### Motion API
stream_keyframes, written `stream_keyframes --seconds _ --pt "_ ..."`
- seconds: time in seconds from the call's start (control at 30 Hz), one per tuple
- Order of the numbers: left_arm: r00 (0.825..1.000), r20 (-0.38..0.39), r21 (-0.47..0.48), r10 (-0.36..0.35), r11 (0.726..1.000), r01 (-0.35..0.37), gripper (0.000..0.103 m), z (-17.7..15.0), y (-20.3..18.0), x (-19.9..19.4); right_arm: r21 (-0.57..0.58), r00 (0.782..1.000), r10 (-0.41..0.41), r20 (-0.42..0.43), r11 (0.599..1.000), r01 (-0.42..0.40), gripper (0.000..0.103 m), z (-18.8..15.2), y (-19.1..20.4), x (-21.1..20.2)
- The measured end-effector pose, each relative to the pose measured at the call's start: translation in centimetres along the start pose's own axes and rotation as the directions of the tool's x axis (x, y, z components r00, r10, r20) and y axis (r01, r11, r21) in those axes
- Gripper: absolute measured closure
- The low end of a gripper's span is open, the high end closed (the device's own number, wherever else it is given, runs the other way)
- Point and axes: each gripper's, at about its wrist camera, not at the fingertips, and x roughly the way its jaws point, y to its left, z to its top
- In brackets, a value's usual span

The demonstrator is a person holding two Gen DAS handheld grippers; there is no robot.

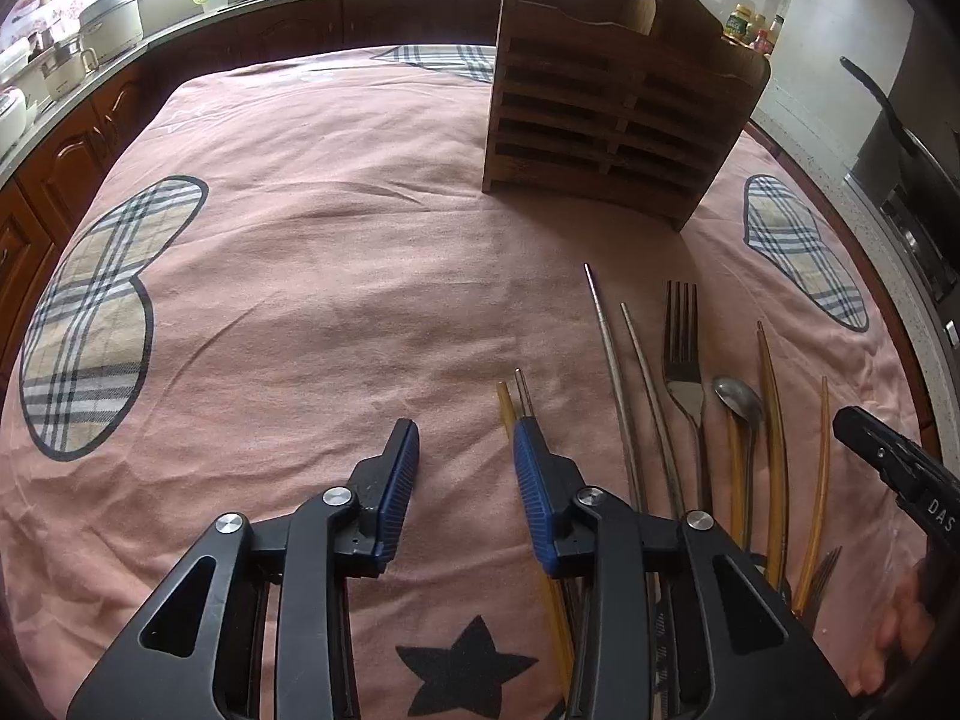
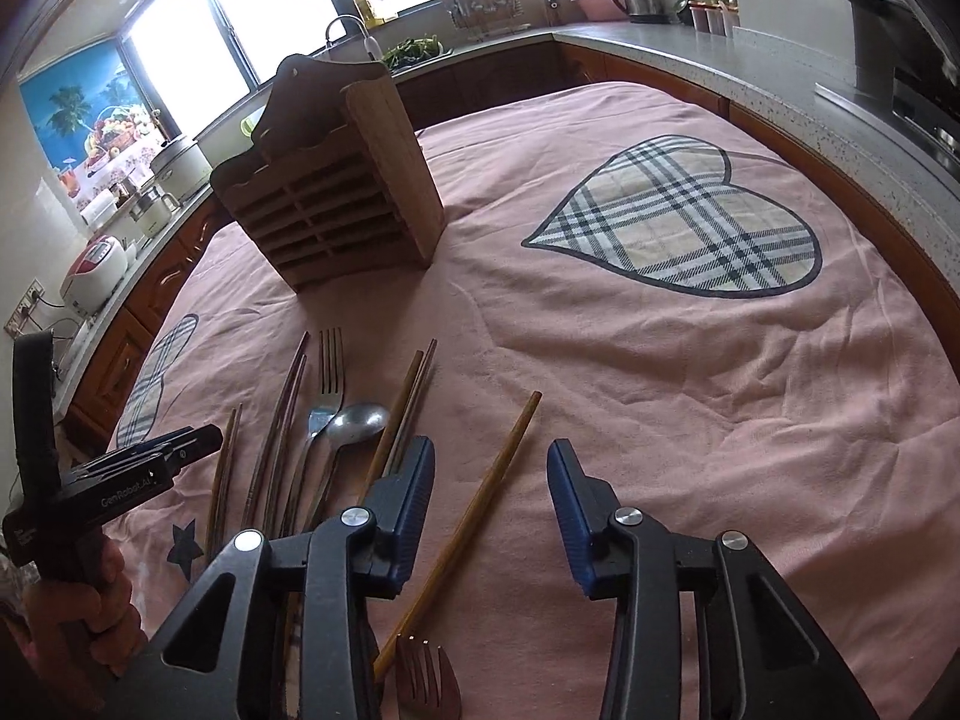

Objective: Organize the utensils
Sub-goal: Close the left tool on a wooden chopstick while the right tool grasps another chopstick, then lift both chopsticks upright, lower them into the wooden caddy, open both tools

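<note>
A wooden slatted utensil holder [image 1: 606,114] stands at the far side of the pink cloth; it also shows in the right wrist view [image 2: 336,198]. Utensils lie in a row in front of it: metal chopsticks [image 1: 612,360], a fork [image 1: 683,348], a spoon [image 1: 738,402] and amber chopsticks [image 1: 774,420]. In the right wrist view I see the fork [image 2: 329,372], the spoon [image 2: 357,420], a single wooden chopstick [image 2: 486,492] and a second fork [image 2: 426,672]. My left gripper [image 1: 465,432] is open and empty, left of the row. My right gripper [image 2: 489,450] is open, above the single chopstick.
The pink cloth [image 1: 336,276] with plaid heart patches covers the table. Kitchen counters with appliances run along the left [image 1: 72,60] and the back. A stove and pan [image 1: 900,138] are at the right. The right gripper shows in the left wrist view [image 1: 888,456].
</note>
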Motion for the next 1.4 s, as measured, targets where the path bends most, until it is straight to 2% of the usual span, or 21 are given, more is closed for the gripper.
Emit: stream_keyframes --seconds 0.17,0.27,0.37,0.43,0.5,0.63,0.93,1.17,1.4 --pt "0.999 -0.017 0.014 -0.031 0.999 0.031 0.077 0.6 -0.5 0.7 0.02 0.999 0.003 -0.043 1.0 -0.002 0.069 0.4 -0.4 1.7" --pt "0.999 -0.025 0.058 -0.022 0.998 0.023 0.077 0.8 -1.4 1.1 0.019 0.999 0.007 -0.05 1.0 -0.006 0.073 0.6 -0.3 2.2" --pt "1.0 -0.015 0.094 0.004 0.996 -0.003 0.083 0.6 -1.8 1.1 0.01 0.999 0.002 -0.051 1.0 -0.001 0.077 0.7 -0.2 2.4" --pt "1.0 -0.008 0.101 0.016 0.995 -0.015 0.092 0.5 -1.6 1.1 0.009 0.999 0.0 -0.05 1.0 0.001 0.083 0.9 -0.3 2.5" --pt "1.0 -0.01 0.104 0.009 0.995 -0.008 0.095 0.6 -1.5 1.0 0.004 0.999 -0.01 -0.05 1.0 0.01 0.089 1.1 -0.4 2.8" --pt "1.0 -0.015 0.093 -0.027 0.995 0.029 0.098 0.6 -1.3 0.6 0.014 0.998 0.012 -0.056 1.0 -0.011 0.09 1.3 -0.5 2.8" --pt "0.99 0.071 0.061 -0.126 0.991 0.121 0.098 0.9 -0.4 -4.9 -0.017 0.997 0.077 -0.004 0.997 -0.077 0.096 2.2 1.5 -0.4" --pt "0.969 0.17 0.036 -0.181 0.984 0.177 0.098 1.3 1.2 -10.4 -0.078 0.989 0.134 0.068 0.989 -0.129 0.098 3.6 4.2 -4.0" --pt "0.947 0.251 0.042 -0.202 0.979 0.198 0.098 1.2 1.8 -14.1 -0.12 0.978 0.172 0.119 0.98 -0.158 0.098 4.4 6.1 -6.6"
